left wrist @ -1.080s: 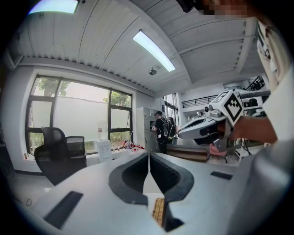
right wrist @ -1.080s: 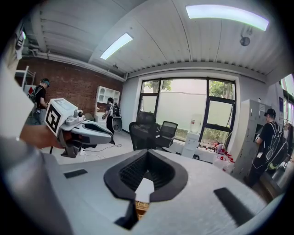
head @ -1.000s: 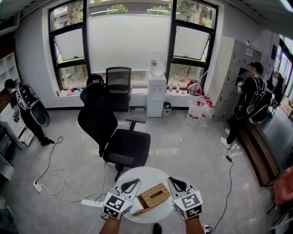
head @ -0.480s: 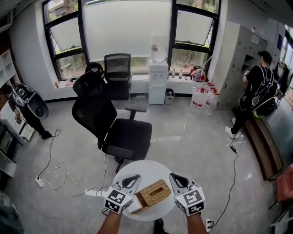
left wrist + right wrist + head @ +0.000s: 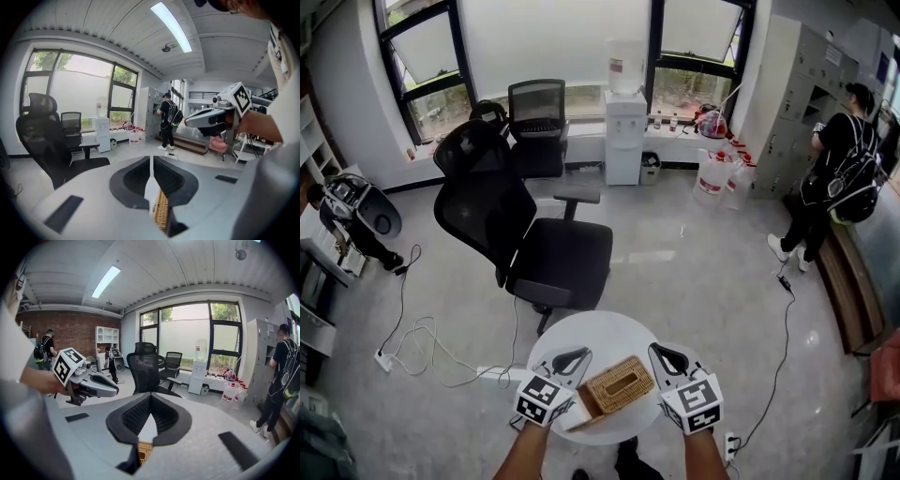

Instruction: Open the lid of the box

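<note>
Head view: the box point(image 5: 619, 384), angled near-left to far-right, is flanked by the shut, empty left hand-held gripper point(image 5: 574, 358) and right hand-held gripper point(image 5: 663, 353).

Between the grey left gripper point(image 5: 584, 354) and grey right gripper point(image 5: 654, 349), both patterned with black-and-white squares and fitted with black ribbed jaws, lies a tan woven-wicker box point(image 5: 619, 384). Under them is a white round table point(image 5: 600, 330); beyond their tips, a black mesh chair point(image 5: 487, 211).
</note>
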### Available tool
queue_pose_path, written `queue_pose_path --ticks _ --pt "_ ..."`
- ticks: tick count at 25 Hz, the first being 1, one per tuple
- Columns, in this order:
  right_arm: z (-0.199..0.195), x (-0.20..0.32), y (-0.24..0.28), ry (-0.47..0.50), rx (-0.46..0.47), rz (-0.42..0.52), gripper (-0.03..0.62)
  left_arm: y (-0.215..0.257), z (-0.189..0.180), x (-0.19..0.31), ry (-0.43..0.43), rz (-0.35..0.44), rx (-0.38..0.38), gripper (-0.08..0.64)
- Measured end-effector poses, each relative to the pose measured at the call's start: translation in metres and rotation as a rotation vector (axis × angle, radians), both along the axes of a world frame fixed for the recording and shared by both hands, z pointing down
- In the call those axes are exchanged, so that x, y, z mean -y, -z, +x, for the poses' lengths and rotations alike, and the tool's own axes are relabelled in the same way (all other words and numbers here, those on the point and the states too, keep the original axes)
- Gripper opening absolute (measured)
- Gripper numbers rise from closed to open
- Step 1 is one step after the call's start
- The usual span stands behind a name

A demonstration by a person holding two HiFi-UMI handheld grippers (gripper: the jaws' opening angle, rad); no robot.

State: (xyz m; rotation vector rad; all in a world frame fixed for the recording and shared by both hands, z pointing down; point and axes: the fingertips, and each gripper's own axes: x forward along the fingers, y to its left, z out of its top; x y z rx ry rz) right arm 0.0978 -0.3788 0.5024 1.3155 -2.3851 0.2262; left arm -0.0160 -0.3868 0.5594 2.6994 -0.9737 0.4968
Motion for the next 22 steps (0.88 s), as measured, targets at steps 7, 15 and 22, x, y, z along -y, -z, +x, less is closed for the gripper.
queue_pose_path --ticks 7,15,22 --pt "0.007 0.009 -0.036 -0.002 0.003 -0.052 -0.008 -0.052 0.015 0.007 -0.049 -0.099 0.022 0.015" --pt "0.016 0.016 -0.068 -0.001 0.014 -0.092 -0.008 -0.108 0.03 0.007 -0.084 -0.204 0.066 0.017" --pt "0.02 0.019 -0.088 0.01 0.031 -0.119 -0.008 -0.141 0.039 -0.001 -0.125 -0.267 0.133 0.018"
